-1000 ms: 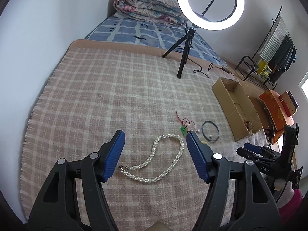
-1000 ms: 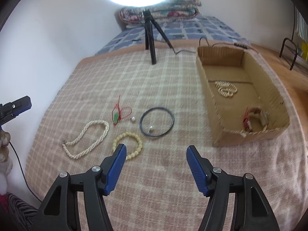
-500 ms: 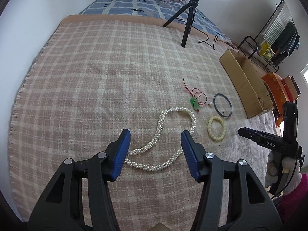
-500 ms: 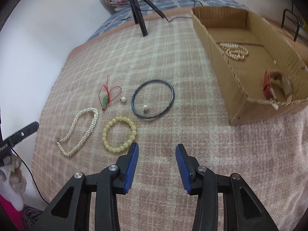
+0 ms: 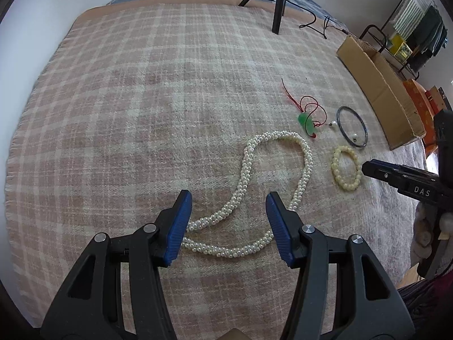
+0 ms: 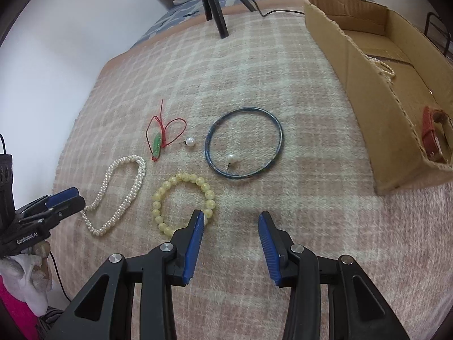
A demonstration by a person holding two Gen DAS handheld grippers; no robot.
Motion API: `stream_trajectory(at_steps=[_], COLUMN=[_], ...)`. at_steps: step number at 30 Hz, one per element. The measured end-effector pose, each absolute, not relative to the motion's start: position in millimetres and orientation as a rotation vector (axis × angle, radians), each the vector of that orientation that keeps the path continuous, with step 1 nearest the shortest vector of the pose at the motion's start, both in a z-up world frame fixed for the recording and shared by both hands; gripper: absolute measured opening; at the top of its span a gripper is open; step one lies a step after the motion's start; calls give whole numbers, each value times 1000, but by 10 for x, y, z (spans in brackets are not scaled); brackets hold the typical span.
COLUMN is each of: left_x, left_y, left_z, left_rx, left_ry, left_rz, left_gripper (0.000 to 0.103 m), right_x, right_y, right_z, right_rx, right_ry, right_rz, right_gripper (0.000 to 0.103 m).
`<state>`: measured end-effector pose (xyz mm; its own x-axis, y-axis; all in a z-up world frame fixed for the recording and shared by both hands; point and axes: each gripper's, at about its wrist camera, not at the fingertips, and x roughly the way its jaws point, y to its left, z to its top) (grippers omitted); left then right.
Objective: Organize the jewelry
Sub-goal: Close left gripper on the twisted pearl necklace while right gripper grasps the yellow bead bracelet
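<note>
A twisted pearl necklace point(image 5: 246, 170) lies in a loop on the plaid blanket point(image 5: 141, 99). My left gripper point(image 5: 228, 218) is open, low over the necklace's near end, one finger on each side. The necklace also shows in the right wrist view point(image 6: 121, 192). A yellow bead bracelet point(image 6: 181, 201), a blue bangle point(image 6: 244, 143), two loose pearls point(image 6: 190, 142) and a green pendant on red cord point(image 6: 156, 143) lie near it. My right gripper point(image 6: 232, 221) is open, its left finger beside the yellow bracelet. A cardboard box point(image 6: 359, 65) at right holds a pearl strand and a red watch.
A tripod leg point(image 6: 215, 8) of the ring light stands at the back of the blanket, with a cable beside it. A bed with a blue cover lies behind. A clothes rack point(image 5: 419, 34) and orange boxes stand at the right.
Both grippers have come down and forward. The left now straddles the pearl necklace's near end. The right has narrowed from its width a second ago and reached the yellow bracelet.
</note>
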<state>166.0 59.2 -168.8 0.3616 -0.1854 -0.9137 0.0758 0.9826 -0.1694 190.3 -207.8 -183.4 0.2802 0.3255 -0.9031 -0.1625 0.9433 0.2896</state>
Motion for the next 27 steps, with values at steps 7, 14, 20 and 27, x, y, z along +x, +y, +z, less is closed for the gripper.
stream_trajectory(at_steps=[7, 14, 20, 27], left_x=[1753, 1744, 1774, 1818], left_y=[559, 492, 435, 406], left_z=[-1793, -1899, -1981, -1996], left_rx=[-68, -11, 20, 46], left_ry=[1203, 1217, 1213, 1175], left_rz=[-148, -144, -133, -111], left_gripper=[56, 56, 56, 41], right_x=[1968, 1934, 1881, 1848], right_y=[-2009, -1834, -1720, -1674], right_z=[-1864, -1862, -1883, -1876], right_rx=[123, 2, -125, -178], right_ry=[1239, 1218, 1189, 1168], right_rz=[313, 318, 308, 309], right_gripper=[42, 41, 32, 17])
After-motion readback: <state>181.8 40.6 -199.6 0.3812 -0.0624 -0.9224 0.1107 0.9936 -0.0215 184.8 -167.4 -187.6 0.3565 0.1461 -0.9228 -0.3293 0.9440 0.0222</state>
